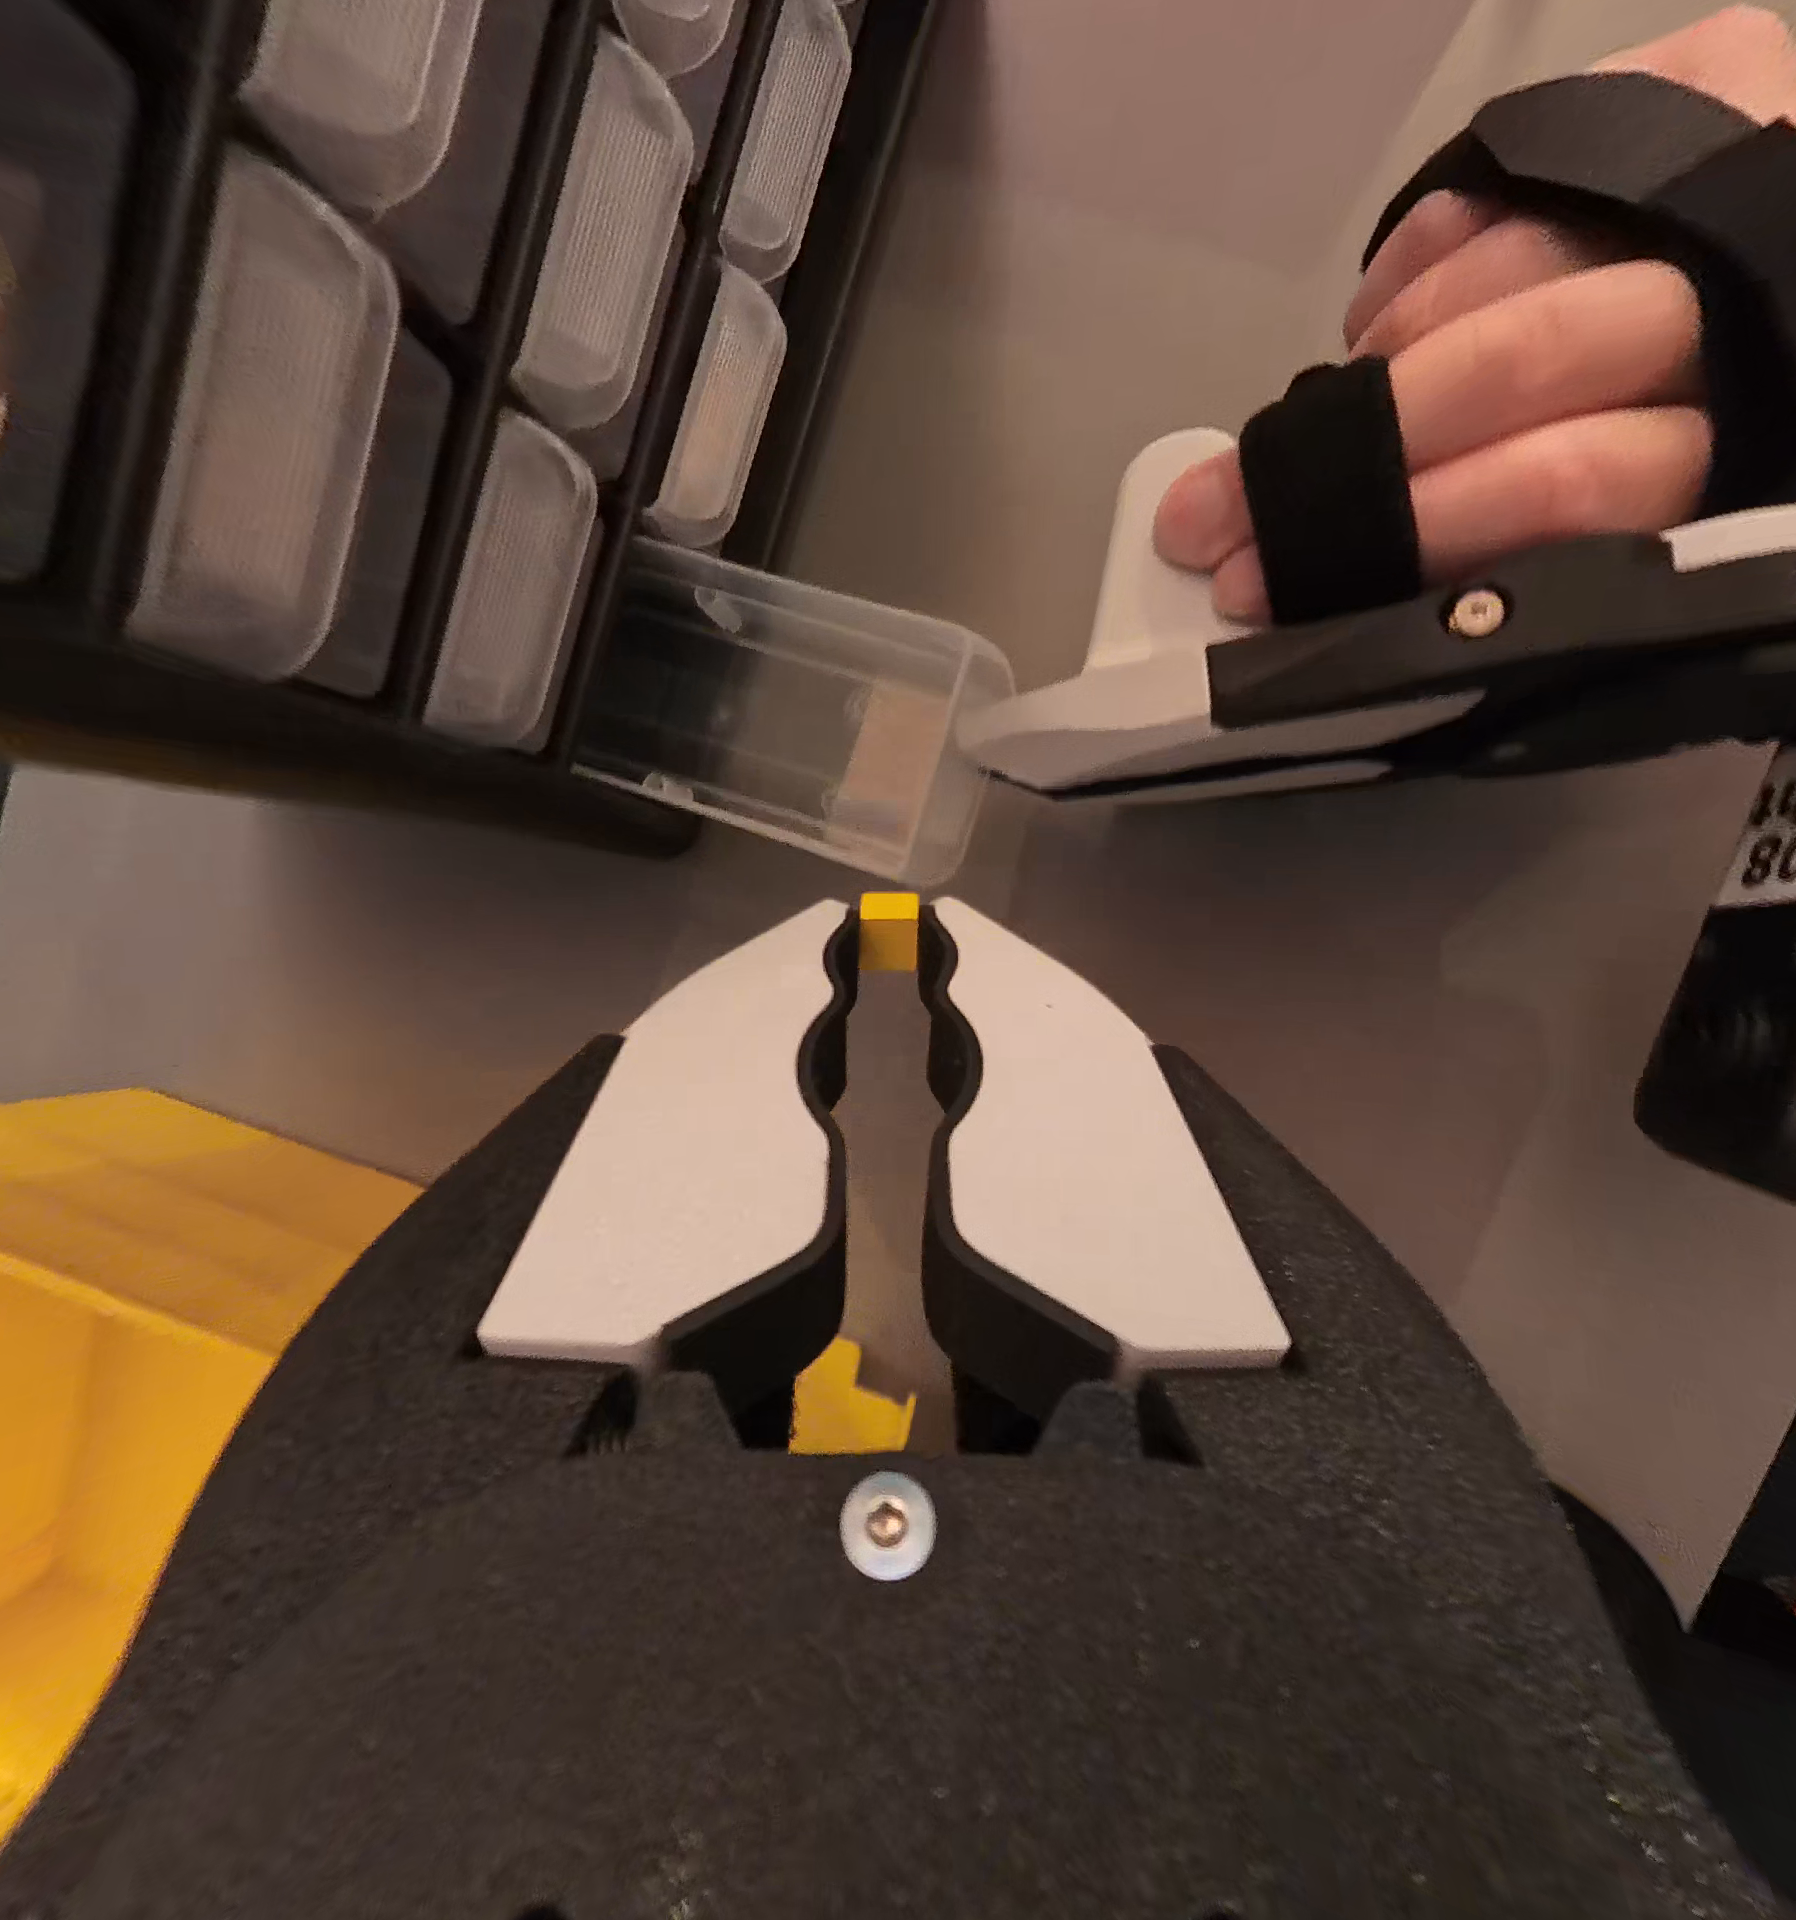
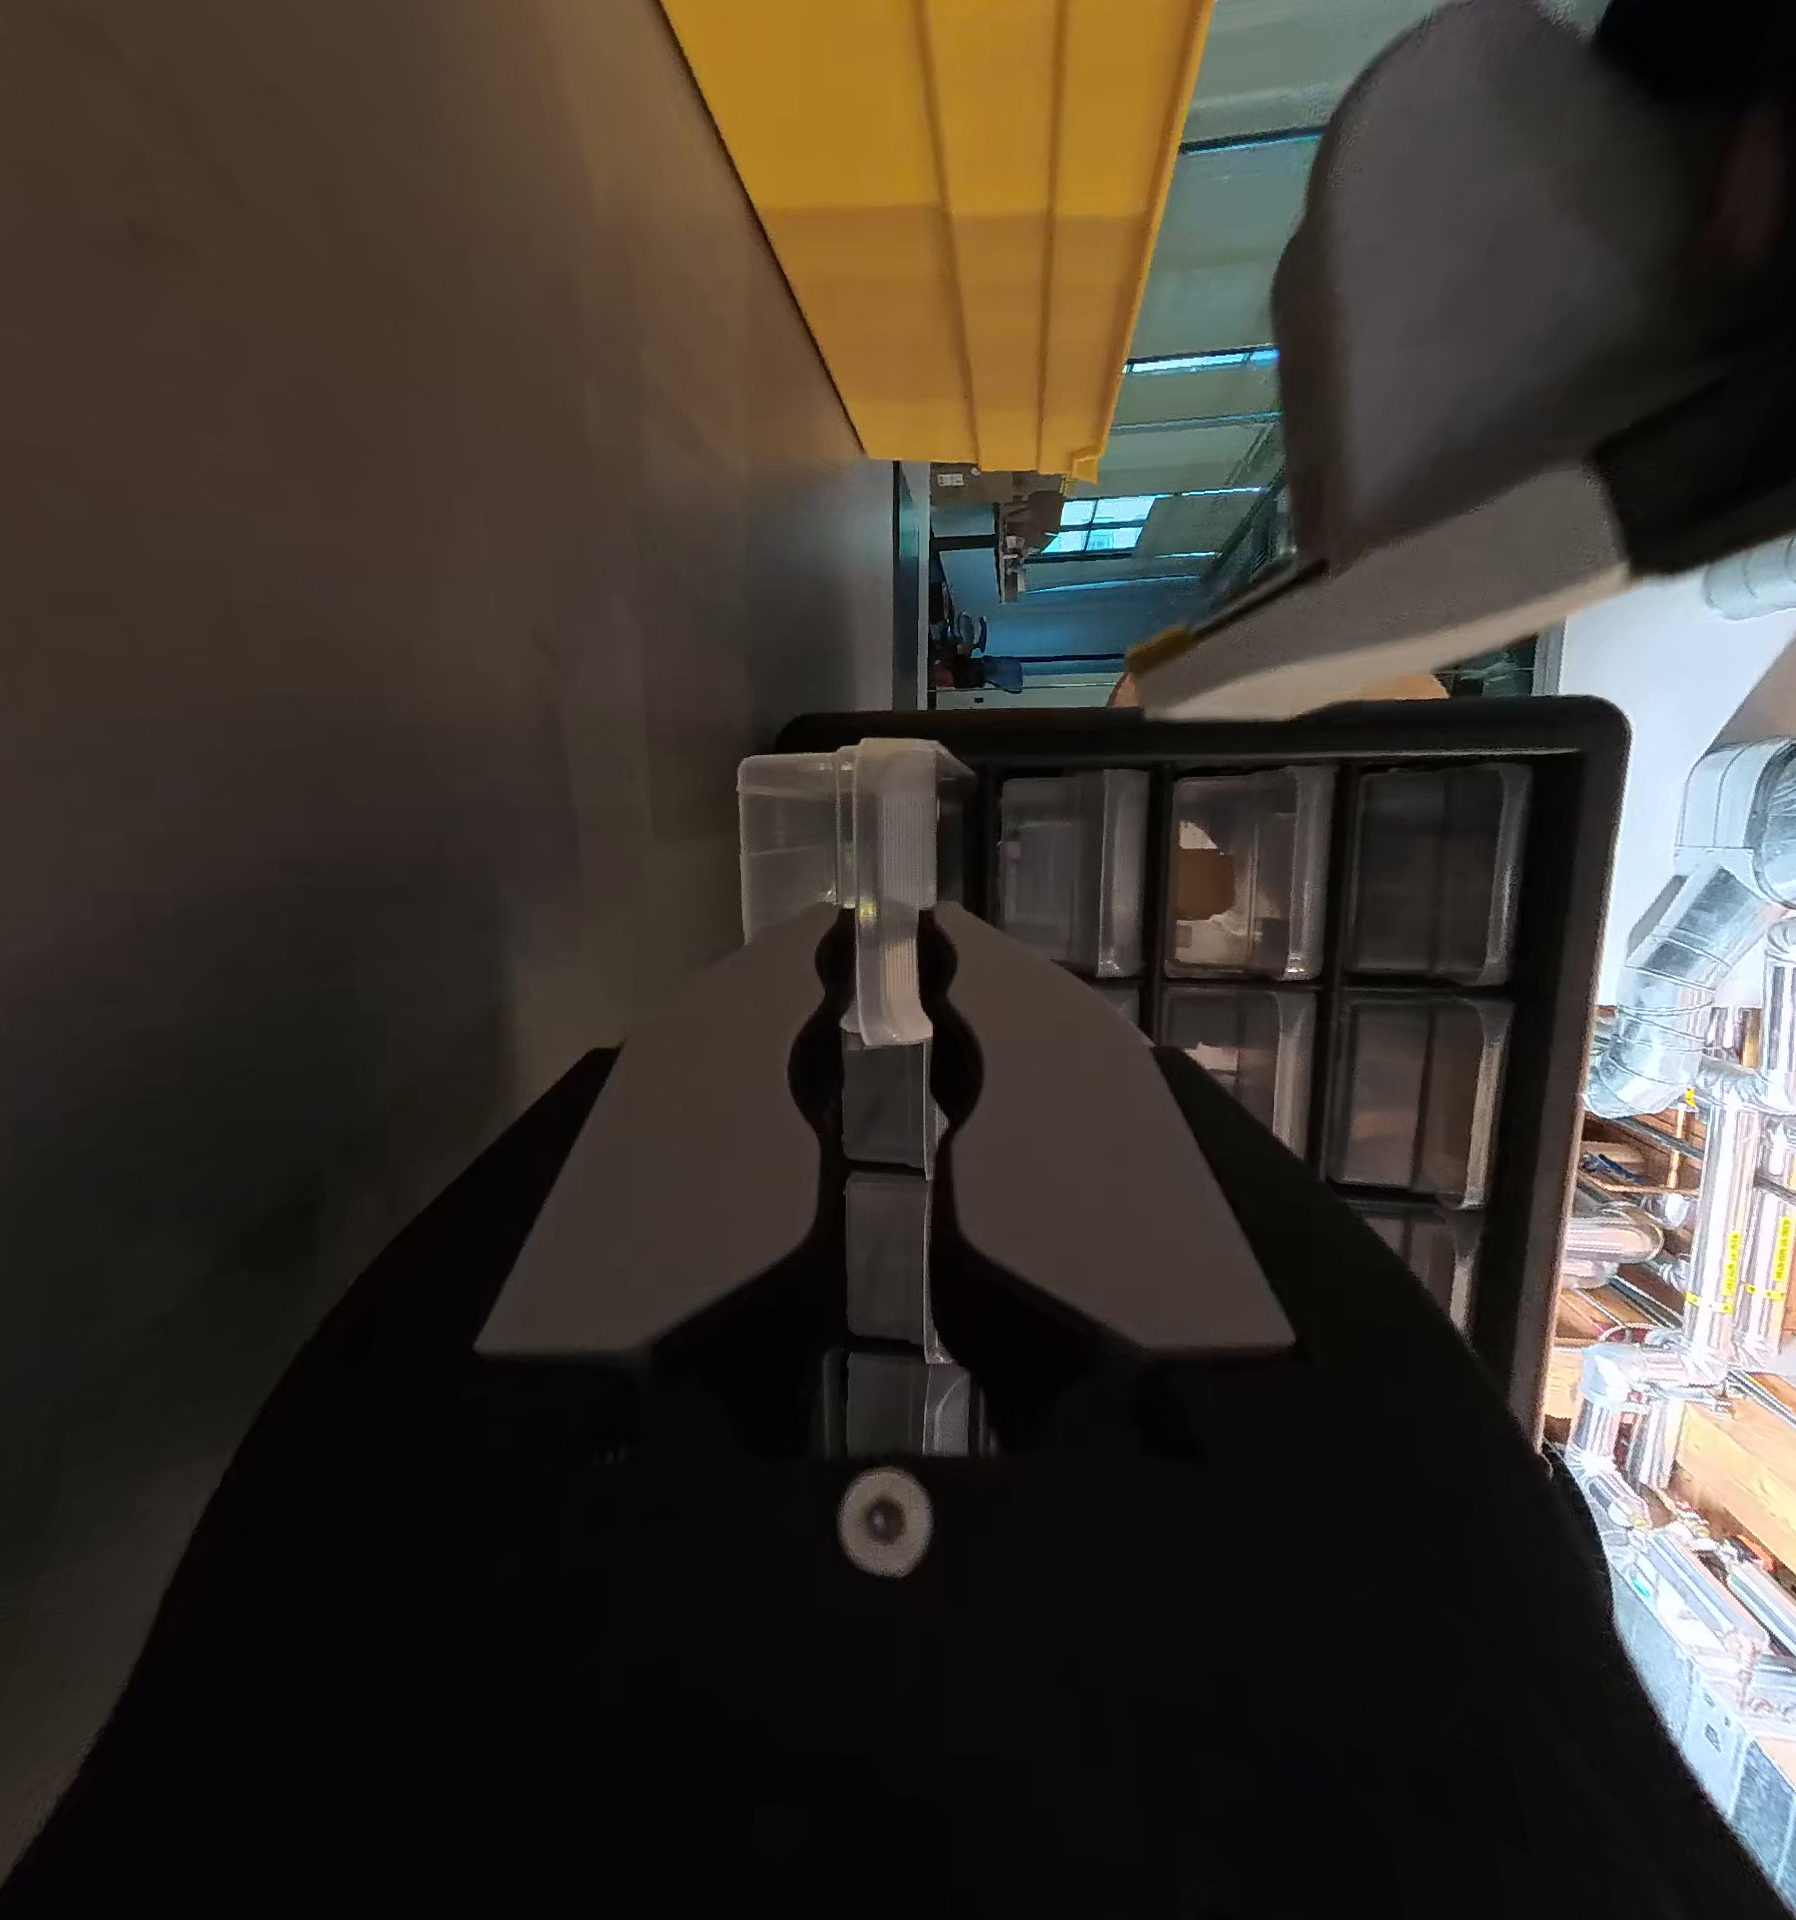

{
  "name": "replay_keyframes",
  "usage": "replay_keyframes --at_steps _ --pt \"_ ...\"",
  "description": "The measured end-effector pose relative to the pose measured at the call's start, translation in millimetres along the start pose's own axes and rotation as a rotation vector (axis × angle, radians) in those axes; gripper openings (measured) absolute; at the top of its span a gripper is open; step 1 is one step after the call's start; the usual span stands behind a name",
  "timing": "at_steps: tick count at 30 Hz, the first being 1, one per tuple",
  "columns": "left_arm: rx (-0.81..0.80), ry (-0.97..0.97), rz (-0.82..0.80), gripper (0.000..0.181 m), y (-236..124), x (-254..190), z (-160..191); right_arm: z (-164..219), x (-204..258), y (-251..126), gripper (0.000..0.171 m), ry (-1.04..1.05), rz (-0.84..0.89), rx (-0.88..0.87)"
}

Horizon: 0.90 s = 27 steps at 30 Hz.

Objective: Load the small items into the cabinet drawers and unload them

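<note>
My left gripper [image 1: 889,928] is shut on a small yellow block [image 1: 889,940], held just below a clear plastic drawer [image 1: 800,743] pulled out of the black cabinet [image 1: 374,374]. My right gripper [image 2: 886,940] is shut on that drawer's clear handle tab [image 2: 886,914]; in the left wrist view it comes in from the right [image 1: 987,743] at the drawer's front. In the right wrist view the drawer [image 2: 795,831] sticks out of the cabinet [image 2: 1569,935], and the left gripper [image 2: 1148,675] with the yellow block [image 2: 1154,652] hangs above the cabinet's edge.
A yellow bin [image 1: 73,1340] stands at the lower left of the left wrist view and shows in the right wrist view [image 2: 956,229]. Several closed clear drawers [image 2: 1247,873] fill the cabinet. A gloved hand [image 1: 1538,416] holds the right gripper. The grey tabletop [image 1: 458,935] lies beneath.
</note>
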<state>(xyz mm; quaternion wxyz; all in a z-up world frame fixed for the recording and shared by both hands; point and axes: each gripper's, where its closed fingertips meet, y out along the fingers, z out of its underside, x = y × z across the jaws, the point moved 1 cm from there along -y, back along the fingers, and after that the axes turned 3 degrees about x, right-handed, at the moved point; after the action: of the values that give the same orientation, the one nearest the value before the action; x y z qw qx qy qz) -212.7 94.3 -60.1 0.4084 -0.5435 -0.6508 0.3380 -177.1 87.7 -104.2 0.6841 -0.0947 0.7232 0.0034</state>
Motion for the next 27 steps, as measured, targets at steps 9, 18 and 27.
replay_keyframes --at_steps 9,18,27 --pt "0.071 0.088 -0.237 0.01 27.3 17.6 -20.8 -4.6 0.6 -1.6 0.012 -0.004 -0.008 -0.013" --pt "0.28 0.206 -0.289 0.01 54.7 23.5 -15.6 -8.0 4.5 -10.1 0.012 -0.021 -0.041 -0.026" --pt "0.389 0.283 -0.225 0.01 74.1 22.2 -10.8 -10.0 5.4 -13.6 0.012 -0.024 -0.052 -0.041"
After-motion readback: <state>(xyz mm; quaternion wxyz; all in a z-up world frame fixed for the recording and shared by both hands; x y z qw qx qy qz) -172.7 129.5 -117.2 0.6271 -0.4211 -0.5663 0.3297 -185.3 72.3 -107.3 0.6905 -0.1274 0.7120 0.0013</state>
